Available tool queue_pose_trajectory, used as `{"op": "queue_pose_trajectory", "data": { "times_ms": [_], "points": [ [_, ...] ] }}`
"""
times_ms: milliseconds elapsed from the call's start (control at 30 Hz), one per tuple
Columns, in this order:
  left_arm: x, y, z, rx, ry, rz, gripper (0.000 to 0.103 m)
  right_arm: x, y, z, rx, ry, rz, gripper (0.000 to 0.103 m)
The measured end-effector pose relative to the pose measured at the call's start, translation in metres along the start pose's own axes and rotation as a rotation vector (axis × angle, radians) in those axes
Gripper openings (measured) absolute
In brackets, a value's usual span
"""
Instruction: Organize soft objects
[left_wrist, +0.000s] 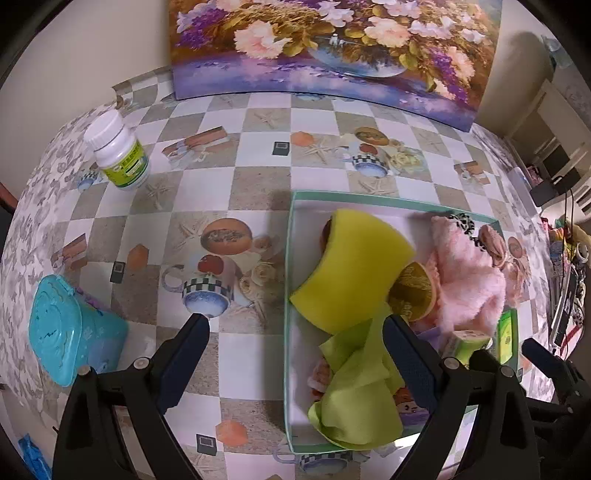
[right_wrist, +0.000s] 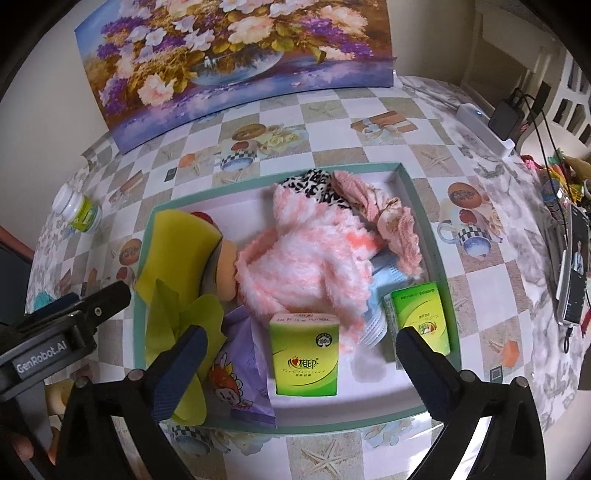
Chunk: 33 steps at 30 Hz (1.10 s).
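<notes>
The soft things are gathered in the teal-rimmed tray (right_wrist: 424, 206) on the bench (left_wrist: 251, 184): a yellow sponge (left_wrist: 354, 266), a green cloth (left_wrist: 358, 384), a fluffy pink garment (right_wrist: 306, 266), a purple pouch (right_wrist: 240, 369) and two green tissue packs (right_wrist: 304, 354). Both pairs of fingers are seen spread wide with nothing pinched: the left gripper (left_wrist: 295, 332) hangs over the tray's left rim, just above the cloth and sponge, and the right gripper (right_wrist: 299, 350) over the near tissue pack. A release appears to have been completed, so the step in hand is judged to be letting go. Only a white bottle (left_wrist: 118, 151) and a blue lidded tub (left_wrist: 62, 325) are left outside; neither looks soft, so little seems required beyond lifting clear.
</notes>
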<state>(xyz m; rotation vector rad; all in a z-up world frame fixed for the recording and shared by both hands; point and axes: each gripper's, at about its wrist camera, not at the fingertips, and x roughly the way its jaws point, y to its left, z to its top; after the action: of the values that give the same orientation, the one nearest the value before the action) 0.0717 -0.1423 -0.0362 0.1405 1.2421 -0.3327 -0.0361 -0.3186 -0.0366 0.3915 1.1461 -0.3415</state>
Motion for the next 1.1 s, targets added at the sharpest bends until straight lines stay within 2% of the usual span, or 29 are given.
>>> {"op": "queue_pose_trajectory", "data": {
  "times_ms": [267, 433, 733, 933, 1100],
  "points": [
    [0.001, 0.003, -0.006, 0.022, 0.004, 0.037, 0.095, 0.001, 0.006, -0.004, -0.017, 0.005, -0.007, 0.103],
    [-0.001, 0.01, -0.017, 0.021, -0.003, 0.056, 0.1, -0.003, 0.015, -0.009, -0.037, -0.001, 0.0, 0.103],
    [-0.022, 0.028, -0.04, 0.013, -0.05, 0.122, 0.1, -0.008, 0.03, -0.028, -0.076, 0.0, 0.007, 0.103],
    [-0.043, 0.032, -0.056, 0.026, -0.119, 0.116, 0.1, -0.013, 0.038, -0.039, -0.096, -0.008, 0.01, 0.103],
    [-0.051, 0.031, -0.068, 0.054, -0.145, 0.167, 0.1, -0.018, 0.04, -0.045, -0.094, -0.02, 0.005, 0.103]
  ]
}}
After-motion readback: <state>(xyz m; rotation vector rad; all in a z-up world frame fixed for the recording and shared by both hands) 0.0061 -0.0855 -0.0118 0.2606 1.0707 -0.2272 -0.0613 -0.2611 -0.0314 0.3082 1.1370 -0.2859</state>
